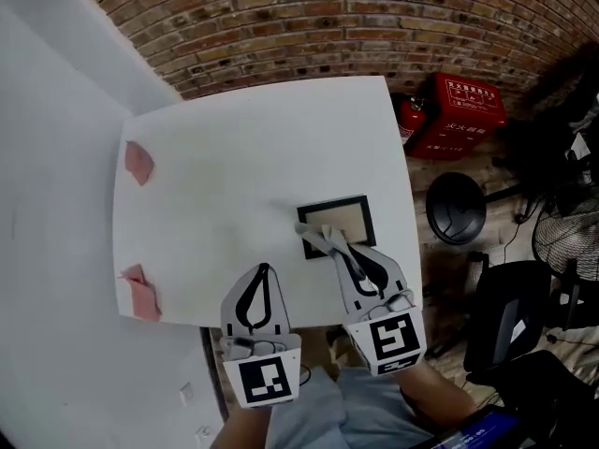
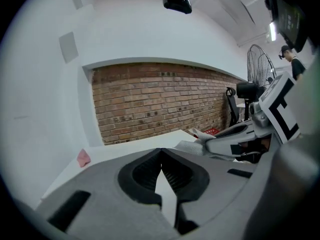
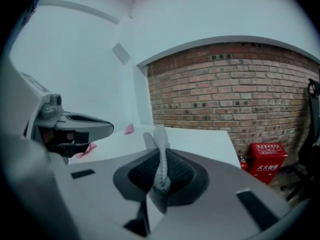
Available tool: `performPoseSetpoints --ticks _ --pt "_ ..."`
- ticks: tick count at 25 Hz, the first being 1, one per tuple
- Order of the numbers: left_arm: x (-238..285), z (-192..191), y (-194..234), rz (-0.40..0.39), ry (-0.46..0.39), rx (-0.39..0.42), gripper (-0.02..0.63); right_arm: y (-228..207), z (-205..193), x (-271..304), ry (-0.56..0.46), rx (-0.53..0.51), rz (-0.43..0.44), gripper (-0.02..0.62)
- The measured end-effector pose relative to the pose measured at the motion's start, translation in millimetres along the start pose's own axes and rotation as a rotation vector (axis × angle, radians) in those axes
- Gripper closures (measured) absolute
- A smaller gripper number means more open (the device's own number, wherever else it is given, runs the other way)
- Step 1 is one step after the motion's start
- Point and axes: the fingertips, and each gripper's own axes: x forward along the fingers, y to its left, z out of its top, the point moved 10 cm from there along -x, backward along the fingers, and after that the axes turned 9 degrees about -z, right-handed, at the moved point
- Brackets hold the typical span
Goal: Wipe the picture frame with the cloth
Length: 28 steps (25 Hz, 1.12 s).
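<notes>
Right gripper (image 1: 337, 248): jaws clamped on the grey cloth (image 1: 321, 238), over the near-left corner of the picture frame (image 1: 353, 215) and apparently touching it. The frame lies on the white table (image 1: 234, 176). Left gripper (image 1: 263, 271): jaws together, empty. Red box (image 1: 465, 112) on floor, contents unseen.

The black picture frame (image 1: 339, 221) with a beige middle lay flat near the right edge of the table (image 1: 234, 185). I held the pale grey cloth (image 1: 321, 240), pinched in the right gripper (image 1: 339, 249), on its near-left corner.
</notes>
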Motion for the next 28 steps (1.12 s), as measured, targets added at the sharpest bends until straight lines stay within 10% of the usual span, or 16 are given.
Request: performPoseSetpoints --ticks 28 --pt "59 -82 29 -0.118 0.185 -0.081 0.597 32 -94 63 0.257 -0.006 0.034 0.565"
